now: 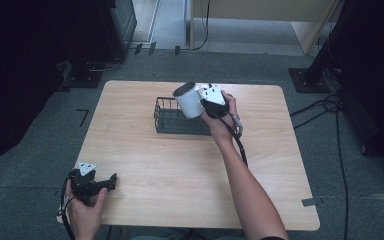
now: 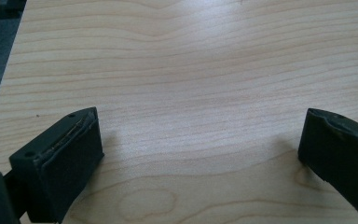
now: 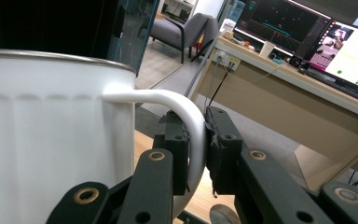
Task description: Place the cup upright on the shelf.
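A white mug hangs tilted above the right part of a black wire basket at the middle of the table. My right gripper is shut on the mug's handle; in the right gripper view the white handle is pinched between the two black pads, with the mug's ribbed body at the left. My left gripper rests at the table's near left corner in a hand. In the left gripper view its jaws stand wide apart over bare wood, with nothing between them.
The light wooden table stands on grey carpet. Black stands and cables lie on the floor at the right and far left. In the right gripper view a desk with monitors and a grey chair sit far behind.
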Demonstrator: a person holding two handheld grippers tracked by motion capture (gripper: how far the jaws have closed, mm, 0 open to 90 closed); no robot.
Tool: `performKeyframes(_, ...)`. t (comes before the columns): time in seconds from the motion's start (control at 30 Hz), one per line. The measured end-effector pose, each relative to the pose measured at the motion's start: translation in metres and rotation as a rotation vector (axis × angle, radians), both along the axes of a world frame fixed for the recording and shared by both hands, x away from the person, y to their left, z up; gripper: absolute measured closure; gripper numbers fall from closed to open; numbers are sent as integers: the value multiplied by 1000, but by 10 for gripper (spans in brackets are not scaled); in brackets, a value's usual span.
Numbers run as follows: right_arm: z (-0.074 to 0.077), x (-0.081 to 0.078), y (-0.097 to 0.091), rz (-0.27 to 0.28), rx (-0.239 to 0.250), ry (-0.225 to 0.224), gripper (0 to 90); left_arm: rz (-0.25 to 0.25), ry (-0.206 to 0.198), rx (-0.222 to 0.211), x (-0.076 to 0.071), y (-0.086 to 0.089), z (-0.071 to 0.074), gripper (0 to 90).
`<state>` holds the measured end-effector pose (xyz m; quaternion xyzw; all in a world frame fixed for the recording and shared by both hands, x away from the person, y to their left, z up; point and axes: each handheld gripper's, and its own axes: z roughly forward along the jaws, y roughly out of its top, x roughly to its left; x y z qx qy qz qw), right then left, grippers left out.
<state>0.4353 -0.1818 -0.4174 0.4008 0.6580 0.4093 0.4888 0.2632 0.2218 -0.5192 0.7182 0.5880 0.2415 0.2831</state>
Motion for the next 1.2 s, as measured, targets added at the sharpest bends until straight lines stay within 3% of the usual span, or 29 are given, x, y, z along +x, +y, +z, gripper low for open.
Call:
performKeyframes(0.47,-20,-21,-16,79,31,59,755,-1,0,1,0,0,0,0)
performKeyframes(0.63,-21,-23,-31,78,129,119,624,-1,-1,1,0,0,0,0)
performKeyframes(0.8,-20,-28,-42,94,138,150,503,-1,0,1,0,0,0,0)
performKeyframes(0.93,-19,-36,-50,101,156,150,443,-1,0,1,0,0,0,0)
performKeyframes(1.2,-15,-53,-73,81,226,144,416,-1,0,1,0,0,0,0)
